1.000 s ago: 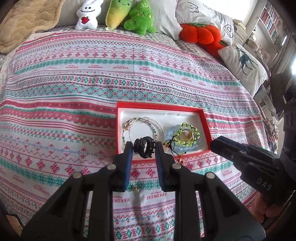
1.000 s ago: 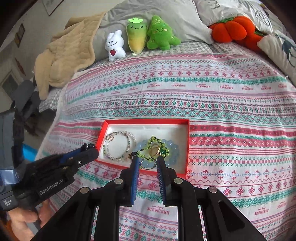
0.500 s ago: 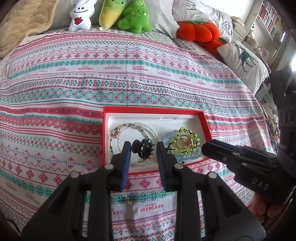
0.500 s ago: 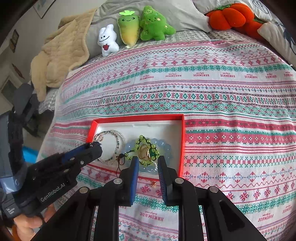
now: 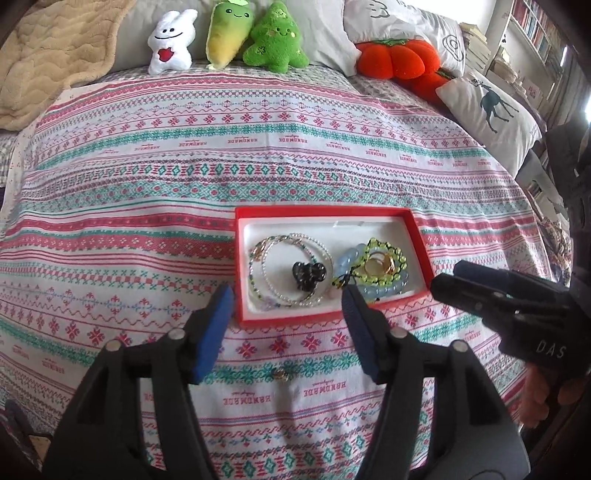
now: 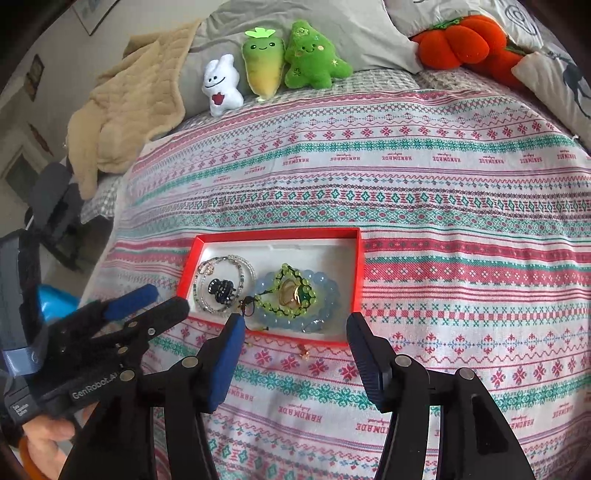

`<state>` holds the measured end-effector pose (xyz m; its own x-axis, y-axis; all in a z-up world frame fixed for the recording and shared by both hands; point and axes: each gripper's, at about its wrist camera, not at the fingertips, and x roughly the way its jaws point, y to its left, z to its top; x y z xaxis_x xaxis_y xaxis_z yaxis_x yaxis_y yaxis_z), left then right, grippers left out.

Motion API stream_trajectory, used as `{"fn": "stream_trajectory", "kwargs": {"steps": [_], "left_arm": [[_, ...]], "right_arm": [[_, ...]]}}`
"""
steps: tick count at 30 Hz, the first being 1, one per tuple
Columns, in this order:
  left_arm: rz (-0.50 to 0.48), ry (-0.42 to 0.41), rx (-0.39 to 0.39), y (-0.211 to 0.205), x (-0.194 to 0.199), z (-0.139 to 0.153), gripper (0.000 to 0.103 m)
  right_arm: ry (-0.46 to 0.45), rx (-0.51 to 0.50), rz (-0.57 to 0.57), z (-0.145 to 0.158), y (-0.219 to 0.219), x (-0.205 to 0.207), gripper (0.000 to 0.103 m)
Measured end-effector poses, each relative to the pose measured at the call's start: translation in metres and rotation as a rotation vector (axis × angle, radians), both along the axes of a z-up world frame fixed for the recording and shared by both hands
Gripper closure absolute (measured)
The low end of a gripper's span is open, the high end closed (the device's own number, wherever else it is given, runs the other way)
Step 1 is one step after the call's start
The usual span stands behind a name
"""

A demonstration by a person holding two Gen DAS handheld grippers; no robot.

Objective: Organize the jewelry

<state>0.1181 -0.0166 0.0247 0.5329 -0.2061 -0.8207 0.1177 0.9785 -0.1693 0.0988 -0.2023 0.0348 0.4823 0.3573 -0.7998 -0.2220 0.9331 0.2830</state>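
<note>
A red box [image 5: 325, 213] [image 6: 360, 266] with a white lining lies on the patterned bedspread. In it are thin beaded bracelets [image 5: 275, 258] [image 6: 240, 266], a black hair claw [image 5: 308, 275] [image 6: 221, 291], a green beaded bracelet [image 5: 384, 251] [image 6: 291, 275] on a pale blue one [image 5: 391, 286] [image 6: 328, 291], and gold rings [image 5: 380, 264] [image 6: 288, 295]. A small gold piece [image 5: 280, 374] [image 6: 304, 352] lies on the spread in front of the box. My left gripper [image 5: 288, 306] [image 6: 147, 301] is open and empty, near the box's front left. My right gripper [image 6: 295, 339] [image 5: 448, 284] is open and empty, in front of the box.
Plush toys stand at the bed's head: a white one [image 5: 170, 37], a yellow-green one [image 5: 229, 29], a green tree [image 5: 275, 37], an orange pumpkin [image 5: 399, 59]. A beige blanket [image 6: 125, 110] lies at the left, pillows [image 5: 491, 110] at the right.
My left gripper has opened and let the black hair claw go into the box. My right gripper has also opened wide. Both have drawn back a little from the box.
</note>
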Motion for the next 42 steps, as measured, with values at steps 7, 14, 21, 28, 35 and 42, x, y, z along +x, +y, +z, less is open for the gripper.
{"fn": "stream_trajectory", "kwargs": {"steps": [7, 14, 21, 28, 35, 42], "left_arm": [[0.018, 0.032, 0.022, 0.009, -0.012, -0.004, 0.023], [0.015, 0.075, 0.052, 0.007, -0.023, -0.013, 0.021], [-0.015, 0.104, 0.081, -0.001, -0.034, -0.024, 0.021], [-0.034, 0.15, 0.092, -0.006, -0.04, -0.038, 0.021], [-0.016, 0.249, -0.043, 0.004, -0.036, -0.052, 0.022], [0.009, 0.296, -0.084, 0.002, -0.028, -0.065, 0.056]], "right_arm": [[-0.003, -0.037, 0.004, -0.001, -0.004, -0.013, 0.03], [0.01, -0.06, 0.001, -0.005, -0.003, -0.023, 0.025], [0.028, -0.081, -0.008, -0.011, -0.005, -0.027, 0.025], [0.057, -0.107, -0.011, -0.02, -0.007, -0.031, 0.025], [0.093, -0.139, -0.009, -0.031, -0.007, -0.032, 0.025], [0.132, -0.144, -0.014, -0.042, -0.007, -0.028, 0.025]]}}
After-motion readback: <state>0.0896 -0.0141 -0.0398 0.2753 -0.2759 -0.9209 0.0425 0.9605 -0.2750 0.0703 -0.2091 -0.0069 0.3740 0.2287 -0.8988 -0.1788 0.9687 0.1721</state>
